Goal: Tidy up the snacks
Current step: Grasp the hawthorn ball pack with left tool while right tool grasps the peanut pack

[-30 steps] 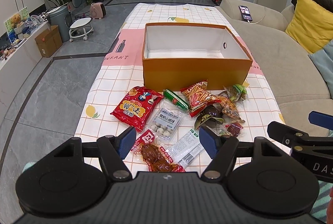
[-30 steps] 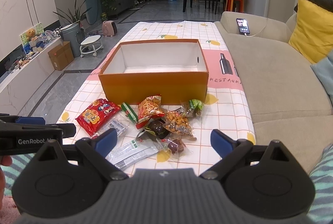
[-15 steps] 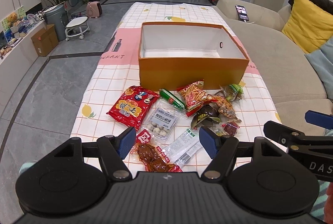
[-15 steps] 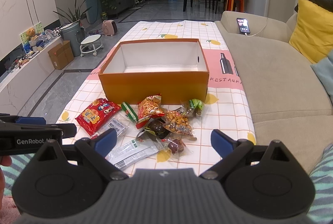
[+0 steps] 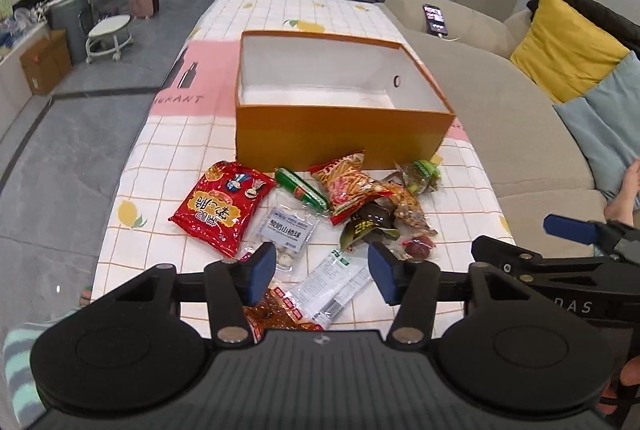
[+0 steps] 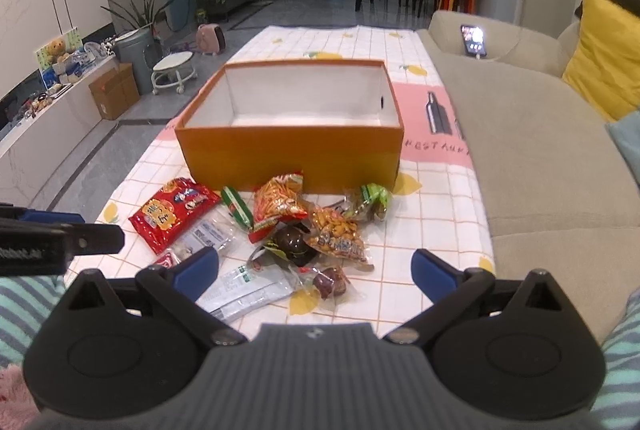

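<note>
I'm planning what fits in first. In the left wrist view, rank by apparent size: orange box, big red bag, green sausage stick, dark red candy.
1. orange box
2. big red bag
3. green sausage stick
4. dark red candy
The candy is nearer the camera yet looks smallest.

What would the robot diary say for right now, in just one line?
left tongs: open, empty | right tongs: open, empty | orange box: empty | snacks: all on tablecloth | step: none picked yet

The left gripper (image 5: 322,272) hangs level with its jaws parted and nothing between them; the right gripper (image 6: 316,270) sits just beside it on its right, also level, jaws spread wider and holding nothing, both pointing forward
</note>
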Available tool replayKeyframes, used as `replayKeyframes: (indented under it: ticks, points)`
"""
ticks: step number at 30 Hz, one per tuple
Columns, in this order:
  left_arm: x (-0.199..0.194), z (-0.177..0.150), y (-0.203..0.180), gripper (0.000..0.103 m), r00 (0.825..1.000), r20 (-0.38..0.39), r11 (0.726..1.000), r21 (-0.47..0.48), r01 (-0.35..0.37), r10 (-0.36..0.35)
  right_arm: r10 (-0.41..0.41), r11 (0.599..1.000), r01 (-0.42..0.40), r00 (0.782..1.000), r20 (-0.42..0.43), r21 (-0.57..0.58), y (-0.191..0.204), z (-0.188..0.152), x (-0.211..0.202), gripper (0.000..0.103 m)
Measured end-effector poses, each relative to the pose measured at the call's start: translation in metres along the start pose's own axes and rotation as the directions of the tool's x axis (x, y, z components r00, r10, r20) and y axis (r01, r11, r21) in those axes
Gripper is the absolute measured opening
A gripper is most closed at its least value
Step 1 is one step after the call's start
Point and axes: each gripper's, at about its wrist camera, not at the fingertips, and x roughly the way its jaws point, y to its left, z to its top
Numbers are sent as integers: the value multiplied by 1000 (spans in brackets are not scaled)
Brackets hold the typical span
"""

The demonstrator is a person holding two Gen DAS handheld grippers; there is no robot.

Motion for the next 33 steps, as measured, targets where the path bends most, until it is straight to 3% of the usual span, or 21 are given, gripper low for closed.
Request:
replayKeyframes:
  ticks: [5, 8, 10, 13, 16, 24, 33]
  points:
    - [18, 7, 10, 61, 999, -19, 999, -22, -30, 29, 17, 1000, -17, 1000, -12, 21, -8, 1, 25, 82]
    - [28, 10, 12, 64, 999, -21, 999, -19, -49, 49, 14, 999, -13, 1000, -26, 30, -10, 2, 41, 77]
    - [40, 11, 14, 75, 998, -52, 999, -17, -28, 27, 31, 999, -29, 999, -39, 41, -12, 2, 54, 76]
    - [61, 12, 20, 75, 990, -138, 999, -32, 15, -20, 48, 998, -46, 996, -77, 33, -11, 2, 71, 70]
    - [76, 12, 23, 75, 984, -179, 999, -36, 0, -7, 50, 999, -49, 994, -96, 11, -10, 3, 85, 69]
    - [110, 17, 19, 77, 985, -172, 997, 77, -6, 19, 34, 998, -25, 988, -148, 64, -28, 16, 126, 69]
    - [159, 20, 17, 77, 973, -227, 980, 201, 1, 45, 57, 991, -28, 974, -221, 133, -53, 25, 176, 77]
